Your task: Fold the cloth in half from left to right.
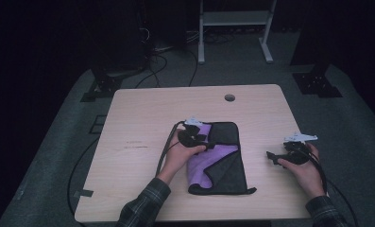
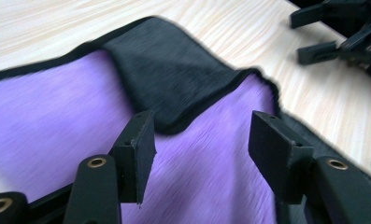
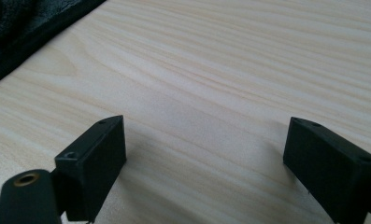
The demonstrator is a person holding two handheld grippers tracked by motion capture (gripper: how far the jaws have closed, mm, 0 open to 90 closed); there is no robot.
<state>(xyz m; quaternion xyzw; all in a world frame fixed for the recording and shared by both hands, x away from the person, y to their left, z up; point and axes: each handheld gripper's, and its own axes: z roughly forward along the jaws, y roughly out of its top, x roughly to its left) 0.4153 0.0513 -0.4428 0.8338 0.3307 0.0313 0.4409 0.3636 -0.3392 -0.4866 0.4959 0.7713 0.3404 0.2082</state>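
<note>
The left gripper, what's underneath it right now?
Under the open left gripper lies the cloth, its purple side up with a black corner folded over. The table beneath that cloth is covered, so not visible there.

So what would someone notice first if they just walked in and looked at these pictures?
Probably the cloth, purple on one side and black on the other, lying partly folded in the middle of the wooden table. Next, the left gripper, open just above the purple side near a folded-back black corner. The right gripper is open too, over bare wood to the cloth's right.
</note>
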